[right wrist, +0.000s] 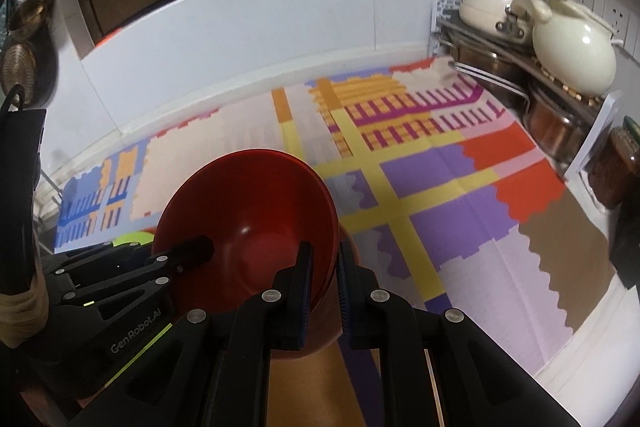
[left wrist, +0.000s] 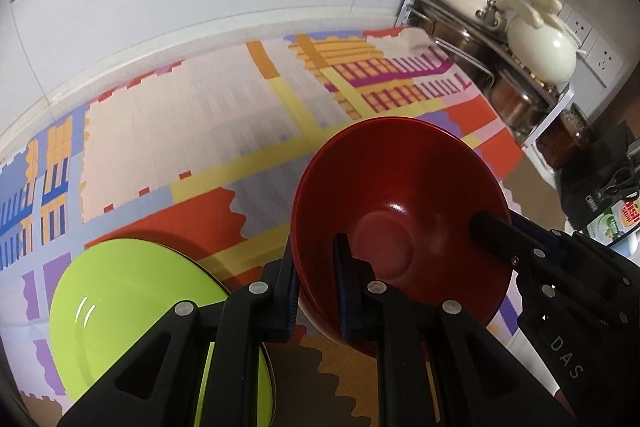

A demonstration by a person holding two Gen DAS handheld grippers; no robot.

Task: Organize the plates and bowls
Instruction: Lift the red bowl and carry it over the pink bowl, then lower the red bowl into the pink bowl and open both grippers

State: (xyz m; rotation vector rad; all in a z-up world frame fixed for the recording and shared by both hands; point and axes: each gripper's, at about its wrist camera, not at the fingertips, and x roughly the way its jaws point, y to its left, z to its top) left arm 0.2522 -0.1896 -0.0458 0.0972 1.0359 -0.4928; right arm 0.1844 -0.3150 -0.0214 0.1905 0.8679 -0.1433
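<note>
In the left wrist view, the left tool [left wrist: 316, 291] is clamped on the near-left rim of the red bowl [left wrist: 400, 203], held tilted at centre frame above the patterned tabletop [left wrist: 200, 107]; a green plate [left wrist: 132, 311] lies at lower left (partly behind the tool). In the right wrist view, the right tool [right wrist: 322, 297] is clamped on the bowl's [right wrist: 248, 211] opposite rim, left of centre.

Bowl [left wrist: 404, 211]: deep glossy red. Plate [left wrist: 132, 307]: lime green. Tabletop [left wrist: 224, 115] cloth: patchwork blocks in cream, yellow bands, orange-red, purple, blue stripes. Gripper fingers [left wrist: 290, 291]: black, blue pads. Pots [left wrist: 540, 47] on rack: cream.
</note>
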